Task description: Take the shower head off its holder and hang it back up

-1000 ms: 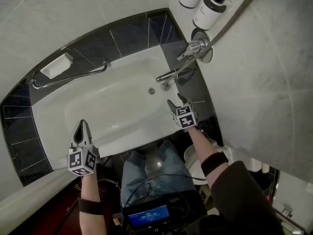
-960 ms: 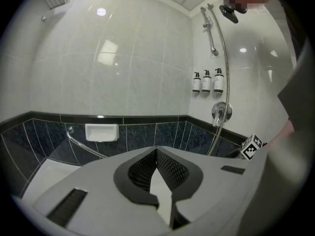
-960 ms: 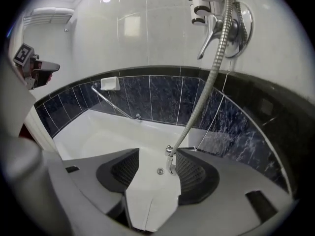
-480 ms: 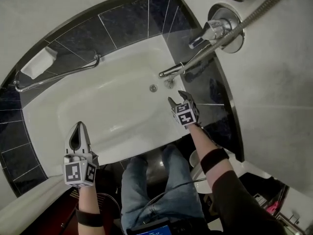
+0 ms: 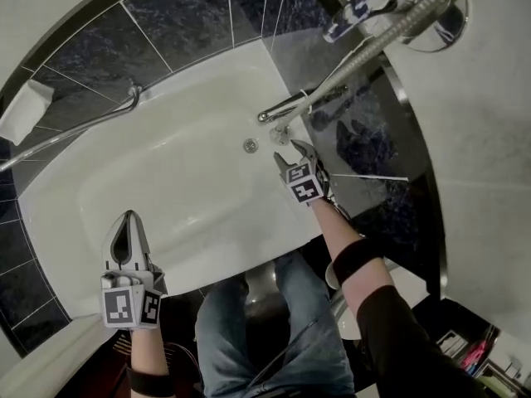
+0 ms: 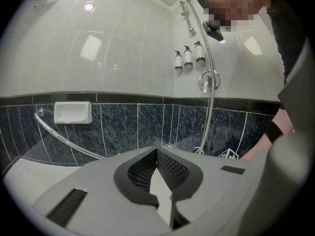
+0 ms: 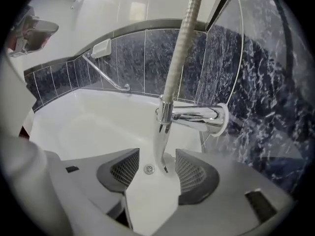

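Well apart from the tub spout the left gripper hangs shut and empty, the right gripper gapes wide just beside it, holding nothing — the shower hose climbs from there, its shower head too small to tell.

Bathtub: smooth, glossy white. Around it, wall tiles: dark, marbled, polished. Above it, spout and ribbed shower hose: bright chromed metal.

White bathtub, dark blue-black marbled wall tiles, shiny chrome spout and hose.
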Motion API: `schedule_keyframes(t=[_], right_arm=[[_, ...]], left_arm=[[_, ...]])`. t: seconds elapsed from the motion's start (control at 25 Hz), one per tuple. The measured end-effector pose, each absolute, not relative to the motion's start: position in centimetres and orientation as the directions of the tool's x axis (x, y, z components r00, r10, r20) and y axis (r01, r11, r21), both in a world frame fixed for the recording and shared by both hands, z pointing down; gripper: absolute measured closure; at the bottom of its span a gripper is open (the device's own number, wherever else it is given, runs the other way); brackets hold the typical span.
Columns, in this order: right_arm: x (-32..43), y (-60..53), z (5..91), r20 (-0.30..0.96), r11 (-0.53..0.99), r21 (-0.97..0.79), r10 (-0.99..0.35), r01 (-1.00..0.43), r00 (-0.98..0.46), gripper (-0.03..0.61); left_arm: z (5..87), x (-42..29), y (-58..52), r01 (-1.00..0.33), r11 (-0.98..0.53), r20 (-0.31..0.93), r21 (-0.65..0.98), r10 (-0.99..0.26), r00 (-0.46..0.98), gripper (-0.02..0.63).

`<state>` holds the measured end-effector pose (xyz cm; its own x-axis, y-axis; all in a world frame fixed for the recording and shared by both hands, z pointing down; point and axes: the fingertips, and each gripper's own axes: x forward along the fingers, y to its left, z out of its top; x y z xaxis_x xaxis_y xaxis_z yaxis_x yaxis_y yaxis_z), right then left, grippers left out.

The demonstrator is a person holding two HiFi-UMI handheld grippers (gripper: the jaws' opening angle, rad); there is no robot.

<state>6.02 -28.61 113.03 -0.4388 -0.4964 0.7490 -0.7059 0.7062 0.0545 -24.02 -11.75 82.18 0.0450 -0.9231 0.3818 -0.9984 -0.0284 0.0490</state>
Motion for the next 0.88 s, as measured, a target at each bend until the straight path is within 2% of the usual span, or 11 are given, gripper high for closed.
schedule_keyframes(t=[0.6, 0.76, 0.88], right_arm=[[4.2, -33.0, 121.6, 0.713, 0.717, 0.149, -0.555, -0.681, -0.429, 0.336], [3.2, -33.0, 121.9, 0.712, 0.726, 0.144, -0.547, -0.672, -0.439, 0.387], [2.7, -32.6, 121.8, 0.713, 0.73, 0.146, -0.546, -0.668, -0.441, 0.454]], left_arm=[[90.3, -24.0, -11.0, -0.997, -0.011, 0.425, 0.07, -0.904, 0.04, 0.614], [91.4, -24.4, -10.7, -0.998, -0.012, 0.44, 0.067, -0.897, 0.04, 0.614], [91.6, -24.8, -10.4, -0.998, -0.008, 0.443, 0.068, -0.896, 0.038, 0.614]])
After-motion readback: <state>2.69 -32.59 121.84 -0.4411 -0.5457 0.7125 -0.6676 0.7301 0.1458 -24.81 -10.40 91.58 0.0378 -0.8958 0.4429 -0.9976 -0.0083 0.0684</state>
